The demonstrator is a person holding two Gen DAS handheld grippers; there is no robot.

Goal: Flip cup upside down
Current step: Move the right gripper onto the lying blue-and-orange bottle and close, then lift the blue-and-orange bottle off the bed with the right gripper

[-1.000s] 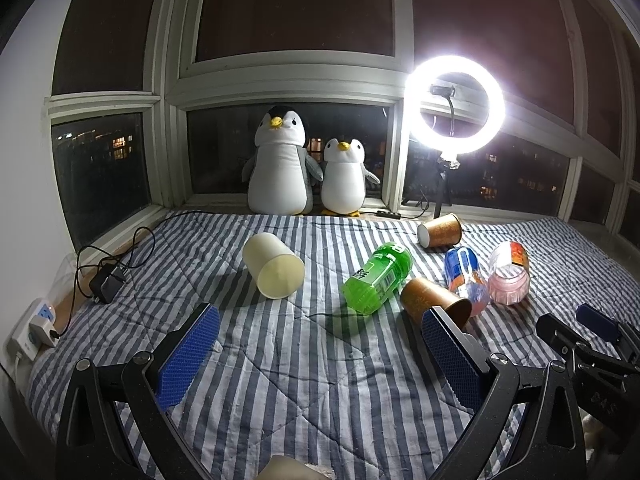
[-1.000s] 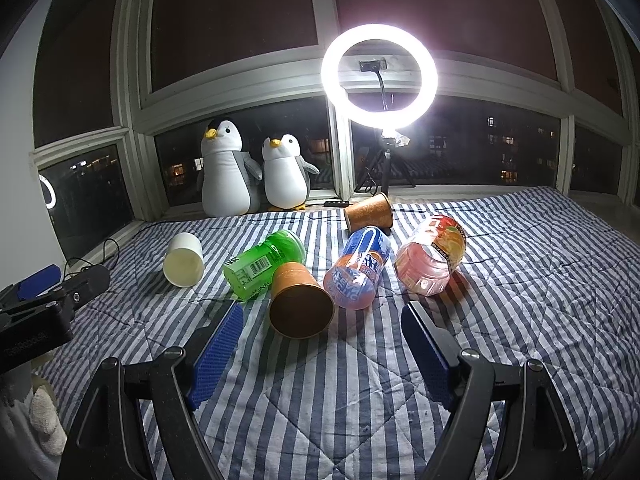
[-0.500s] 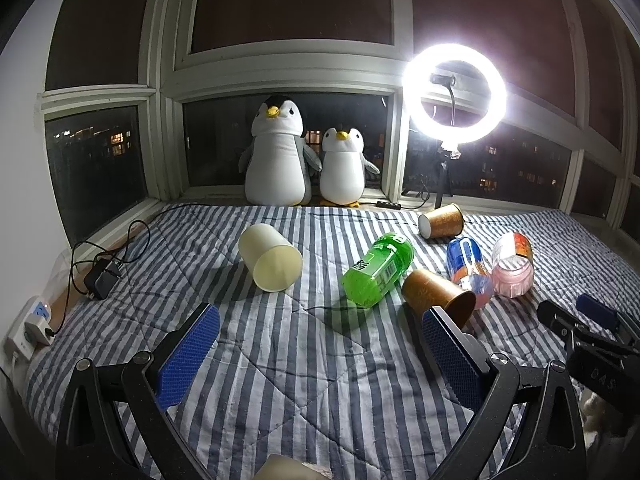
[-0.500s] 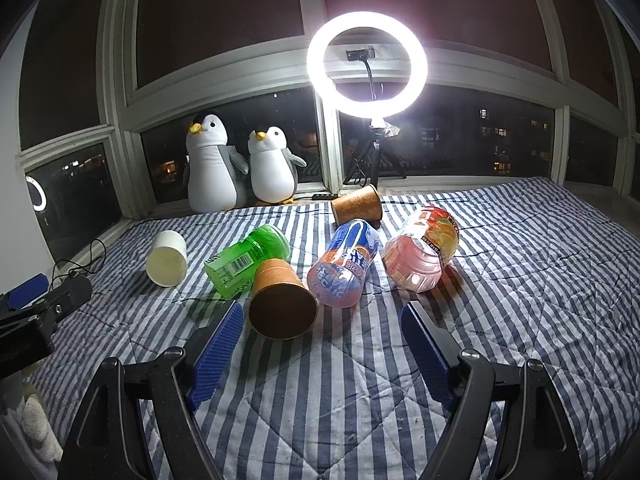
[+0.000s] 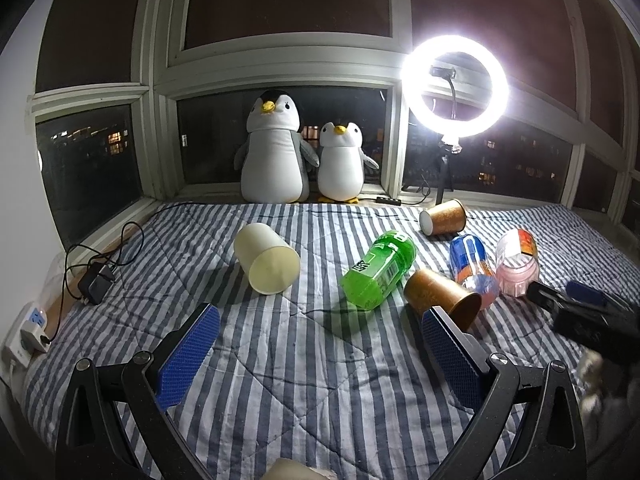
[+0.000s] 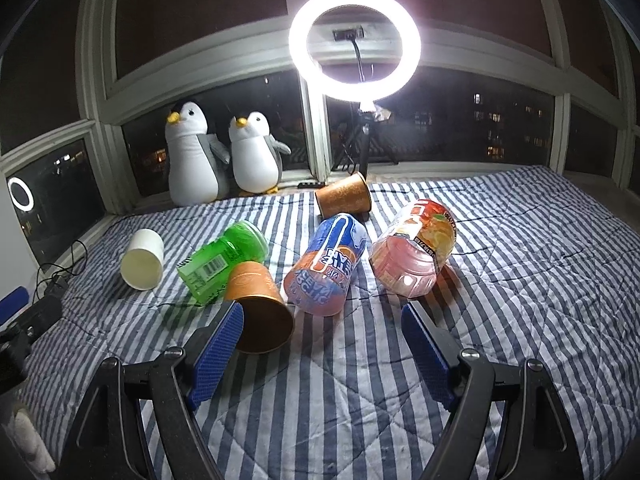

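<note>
A cream paper cup (image 5: 267, 264) lies on its side on the striped quilt, mouth toward me; it also shows in the right wrist view (image 6: 143, 259). A brown paper cup (image 6: 261, 313) lies on its side just ahead of the right gripper's left finger, also seen in the left wrist view (image 5: 443, 297). A second brown cup (image 6: 342, 201) lies on its side near the window. My left gripper (image 5: 320, 348) is open and empty, short of the cream cup. My right gripper (image 6: 322, 344) is open and empty.
A green bottle (image 5: 379, 269), a blue-orange bottle (image 6: 329, 265) and a pink bottle (image 6: 414, 254) lie among the cups. Two plush penguins (image 5: 298, 160) and a ring light (image 5: 455, 87) stand at the window. A charger and cable (image 5: 95, 285) lie at the left edge.
Both grippers have moved forward toward the cups, which now look larger and nearer. The right gripper's left finger now reaches the near brown cup. Nothing on the quilt has moved.
</note>
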